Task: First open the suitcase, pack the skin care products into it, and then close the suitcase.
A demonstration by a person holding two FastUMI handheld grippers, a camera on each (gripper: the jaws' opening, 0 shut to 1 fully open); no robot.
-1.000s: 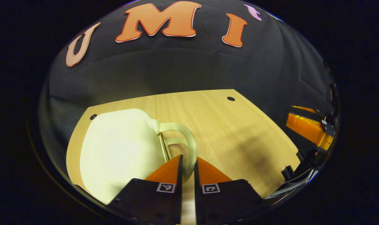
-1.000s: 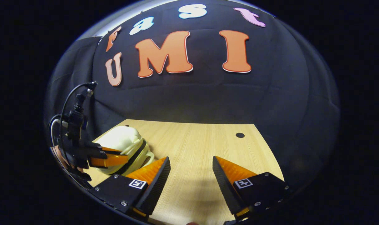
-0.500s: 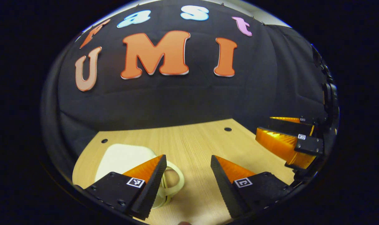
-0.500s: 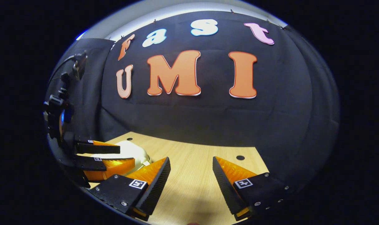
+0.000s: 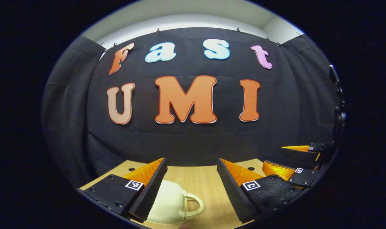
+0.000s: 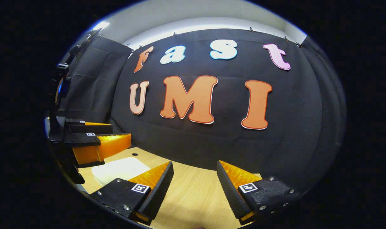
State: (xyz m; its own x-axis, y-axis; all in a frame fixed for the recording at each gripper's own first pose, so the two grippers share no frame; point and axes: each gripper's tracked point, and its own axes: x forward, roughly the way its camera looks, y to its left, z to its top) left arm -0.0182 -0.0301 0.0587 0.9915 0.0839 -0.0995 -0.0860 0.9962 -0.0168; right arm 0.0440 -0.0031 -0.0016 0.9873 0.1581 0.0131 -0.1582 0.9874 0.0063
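My left gripper [image 5: 191,173] is spread wide, holding nothing, and so is my right gripper [image 6: 193,176]. The little cream suitcase [image 5: 169,203] sits shut on the table [image 5: 208,203] below my left fingers. I think packing is done, so I lift both hands slowly, not bumping it.

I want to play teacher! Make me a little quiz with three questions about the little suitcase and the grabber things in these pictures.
1. True or false: in the left gripper view, the small cream hard-shell suitcase lies closed on the light wooden table.
2. What curved part sticks out of the suitcase's side?
A. a loop handle
B. a wheel
C. a strap
3. Fill in: the left hand-held gripper and the right hand-held gripper both have fingers spread ____, holding nothing.

Key:
1. True.
2. A, the cream loop handle.
3. open.
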